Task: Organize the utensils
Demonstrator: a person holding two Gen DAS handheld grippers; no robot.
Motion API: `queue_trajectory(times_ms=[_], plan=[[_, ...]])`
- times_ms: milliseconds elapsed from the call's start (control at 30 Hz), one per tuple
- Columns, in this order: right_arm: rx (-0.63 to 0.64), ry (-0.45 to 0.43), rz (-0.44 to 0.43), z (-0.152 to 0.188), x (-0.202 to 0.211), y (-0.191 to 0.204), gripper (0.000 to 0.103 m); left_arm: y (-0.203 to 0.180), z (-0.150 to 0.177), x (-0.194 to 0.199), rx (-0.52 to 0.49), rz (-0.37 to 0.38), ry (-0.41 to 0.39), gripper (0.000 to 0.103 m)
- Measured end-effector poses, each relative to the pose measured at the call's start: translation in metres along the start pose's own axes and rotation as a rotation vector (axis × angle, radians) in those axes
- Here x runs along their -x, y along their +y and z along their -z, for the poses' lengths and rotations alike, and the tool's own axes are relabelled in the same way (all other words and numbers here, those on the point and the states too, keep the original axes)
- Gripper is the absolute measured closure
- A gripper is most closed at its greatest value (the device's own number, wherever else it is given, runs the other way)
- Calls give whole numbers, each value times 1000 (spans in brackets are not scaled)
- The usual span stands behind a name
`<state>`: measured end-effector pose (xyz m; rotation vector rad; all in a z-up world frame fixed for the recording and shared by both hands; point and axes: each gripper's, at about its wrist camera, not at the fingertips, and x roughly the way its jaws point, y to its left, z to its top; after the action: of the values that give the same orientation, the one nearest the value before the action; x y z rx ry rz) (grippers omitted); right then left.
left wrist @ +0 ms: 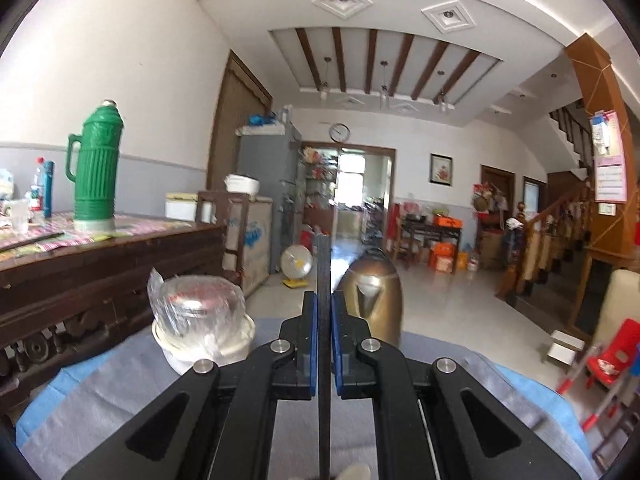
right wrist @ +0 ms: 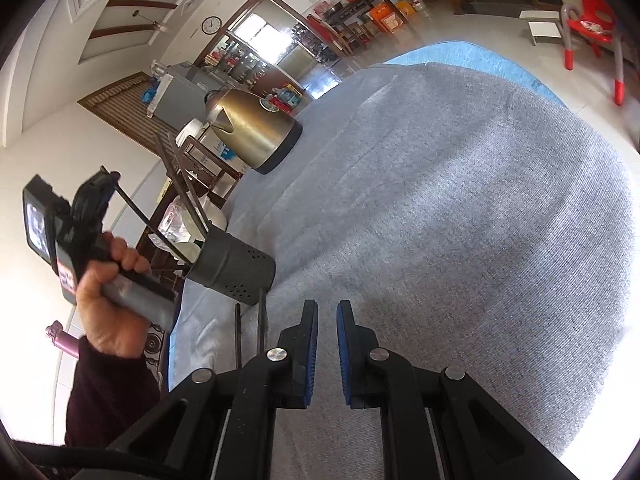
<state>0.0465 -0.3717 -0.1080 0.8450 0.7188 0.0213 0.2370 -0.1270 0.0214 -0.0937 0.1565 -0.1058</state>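
Note:
My left gripper [left wrist: 323, 308] is shut on a thin dark chopstick [left wrist: 322, 280] that runs up between its blue pads. In the right wrist view the left gripper [right wrist: 102, 184] holds that chopstick [right wrist: 152, 222] with its lower end inside the dark perforated utensil holder [right wrist: 232, 266] standing on the grey cloth. Another chopstick [right wrist: 180, 192] leans in the holder. Two dark chopsticks [right wrist: 262, 320] lie on the cloth beside the holder. My right gripper [right wrist: 327, 314] is open and empty, low over the cloth, just right of the loose chopsticks.
A brass electric kettle [right wrist: 252, 128] stands on the table's far side, also in the left wrist view [left wrist: 374, 292]. A white bowl with a plastic-wrapped container [left wrist: 200, 320] sits at the left. The grey cloth [right wrist: 440, 200] covers the table. A wooden sideboard with a green thermos [left wrist: 96, 168] is further left.

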Motion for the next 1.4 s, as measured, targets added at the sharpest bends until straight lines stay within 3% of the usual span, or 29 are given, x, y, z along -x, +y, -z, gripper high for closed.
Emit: queue_trajectory(times_ms=[333, 367, 433, 500, 733, 800, 867, 1133, 1267, 1400], plan=[[42, -22, -32, 5, 14, 24, 92, 23, -7, 79, -31, 134, 61, 95], [46, -23, -35, 6, 15, 27, 92, 29, -8, 92, -42, 146, 63, 90], [62, -26, -44, 9, 20, 36, 92, 39, -6, 115, -64, 167, 75, 63], [79, -30, -50, 12, 23, 44, 92, 47, -3, 135, -104, 183, 102, 49], [120, -5, -72, 32, 27, 73, 92, 79, 20, 183, -124, 189, 265, 23], [139, 4, -72, 40, 28, 84, 92, 87, 27, 190, -112, 181, 328, 21], [160, 8, -66, 48, 30, 94, 84, 94, 35, 197, -110, 173, 395, 21], [210, -21, -25, 70, 51, 113, 78, 106, 48, 217, -123, 99, 530, 20], [219, -32, -18, 80, 62, 117, 72, 110, 53, 227, -143, 74, 561, 20], [244, -37, -18, 90, 69, 124, 71, 112, 48, 244, -159, 55, 537, 20]])
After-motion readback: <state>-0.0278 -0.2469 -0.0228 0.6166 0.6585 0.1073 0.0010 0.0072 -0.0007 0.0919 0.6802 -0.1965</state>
